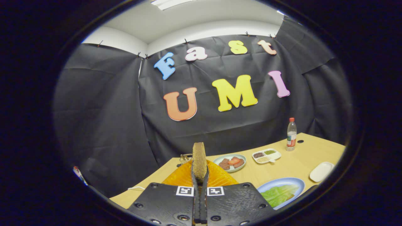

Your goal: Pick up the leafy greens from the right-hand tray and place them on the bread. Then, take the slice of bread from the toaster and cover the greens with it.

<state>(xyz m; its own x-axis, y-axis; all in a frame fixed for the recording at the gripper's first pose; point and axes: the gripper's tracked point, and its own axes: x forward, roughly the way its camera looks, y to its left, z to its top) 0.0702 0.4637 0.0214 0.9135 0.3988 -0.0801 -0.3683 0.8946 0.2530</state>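
Slice of bread [199, 159] held on edge, upright, pinched between the 2 fingers of the gripper [199, 175], which are closed on its lower part. Orange toaster [216, 179] directly below and behind the slice. Leafy greens [279, 194] lying on a blue plate [296, 182] at the table's [282, 166] near edge. Beyond: plate of meat pieces [230, 162], divided dish [266, 155], bottle [291, 134] near the far edge, white tray [321, 171] toward the right edge.
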